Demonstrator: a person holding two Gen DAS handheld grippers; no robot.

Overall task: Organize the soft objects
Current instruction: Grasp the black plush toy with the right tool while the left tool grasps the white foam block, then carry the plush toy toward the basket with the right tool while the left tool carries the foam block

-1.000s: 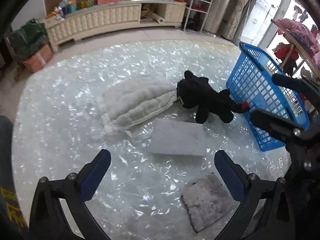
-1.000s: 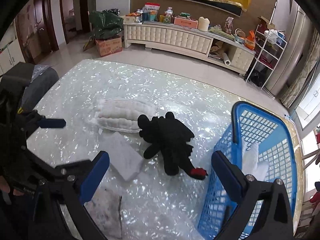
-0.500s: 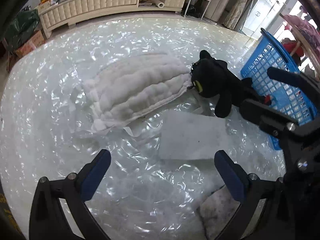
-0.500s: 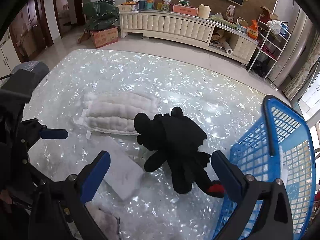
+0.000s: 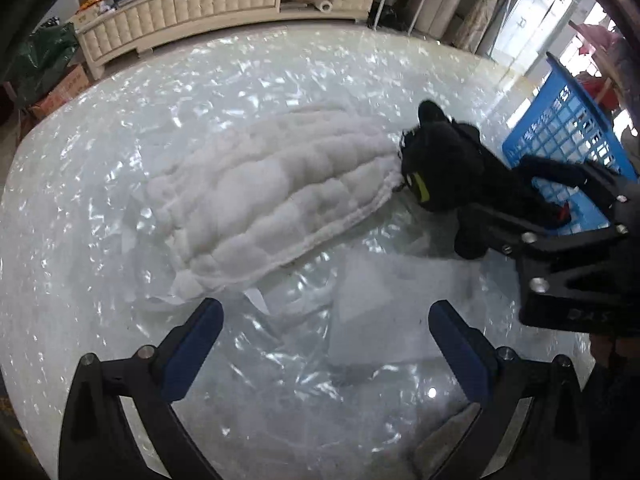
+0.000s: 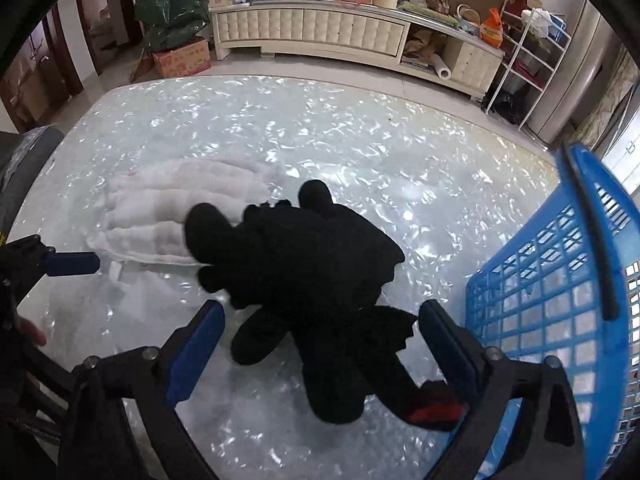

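A black plush toy [image 6: 312, 276] with a red tail tip lies on the shiny table beside a blue basket [image 6: 560, 300]. My right gripper [image 6: 320, 328] is open, its fingers on either side of the toy's rear body. A white quilted pillow [image 5: 276, 196] lies left of the toy [image 5: 444, 168]. My left gripper [image 5: 326, 328] is open and empty, just short of the pillow's near edge, above a flat white foam pad [image 5: 384, 304]. The basket [image 5: 560, 128] stands at the right in the left wrist view.
A grey cloth [image 5: 452, 436] lies near the table's front edge. Beyond the table's far edge stands a long cream cabinet [image 6: 320, 32] with clutter on top, a wire rack [image 6: 528, 52] and a cardboard box [image 6: 184, 56] on the floor.
Both grippers have moved forward and lower. The pillow and the pad now loom closer to the left gripper. The right gripper's fingers now flank the black toy.
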